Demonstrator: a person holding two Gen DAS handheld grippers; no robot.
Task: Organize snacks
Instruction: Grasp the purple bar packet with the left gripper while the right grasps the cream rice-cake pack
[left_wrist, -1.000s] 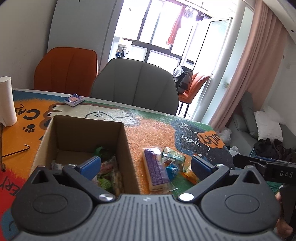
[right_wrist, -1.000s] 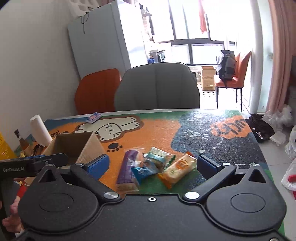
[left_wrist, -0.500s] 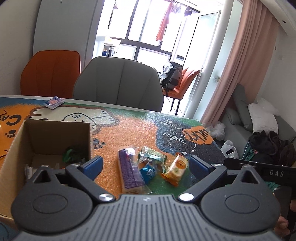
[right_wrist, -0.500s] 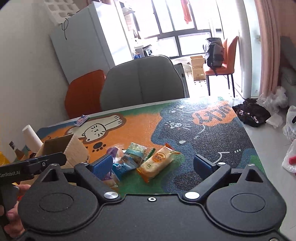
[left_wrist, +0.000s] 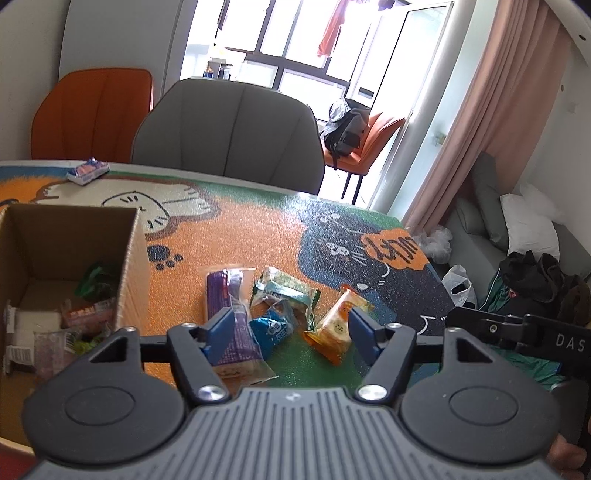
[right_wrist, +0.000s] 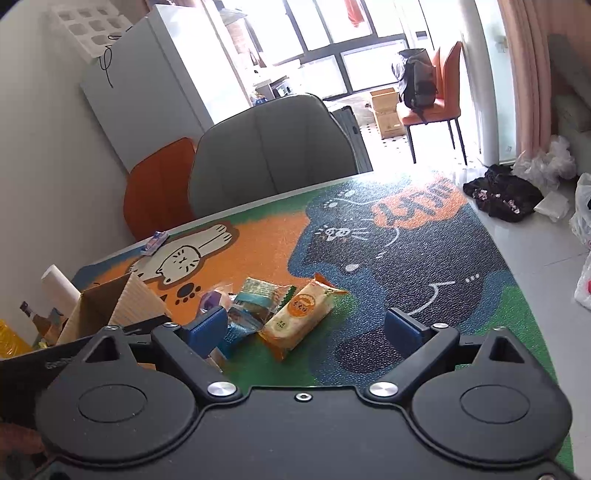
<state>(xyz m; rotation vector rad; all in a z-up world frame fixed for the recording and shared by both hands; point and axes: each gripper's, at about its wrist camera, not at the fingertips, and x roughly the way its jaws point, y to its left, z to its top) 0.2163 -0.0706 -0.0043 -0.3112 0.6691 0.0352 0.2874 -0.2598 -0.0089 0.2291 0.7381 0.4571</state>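
Observation:
Four loose snacks lie together on the cat-print table mat (left_wrist: 258, 229): a purple pack (left_wrist: 225, 295), a teal pack (left_wrist: 284, 291), a small blue pack (left_wrist: 273, 328) and an orange pack (left_wrist: 338, 325). My left gripper (left_wrist: 291, 332) hovers just short of them. Its jaws are closing; the blue pack shows between them, untouched by the pads. An open cardboard box (left_wrist: 133, 258) with several snacks inside stands to the left. My right gripper (right_wrist: 306, 326) is open, with the orange pack (right_wrist: 299, 314) just ahead between its fingers, untouched. The teal pack (right_wrist: 258, 291) and box (right_wrist: 110, 306) lie further left.
A small blue-and-white packet (left_wrist: 88, 170) lies at the table's far edge. A grey chair (left_wrist: 229, 133) and an orange chair (left_wrist: 92, 114) stand behind it. A paper roll (right_wrist: 61, 291) and bottles (right_wrist: 33, 321) sit left of the box. The table's right edge drops to the floor.
The left gripper has swung right, from over the box to the loose snacks, and its jaws have narrowed. The right gripper has come down closer to the orange pack and rolled.

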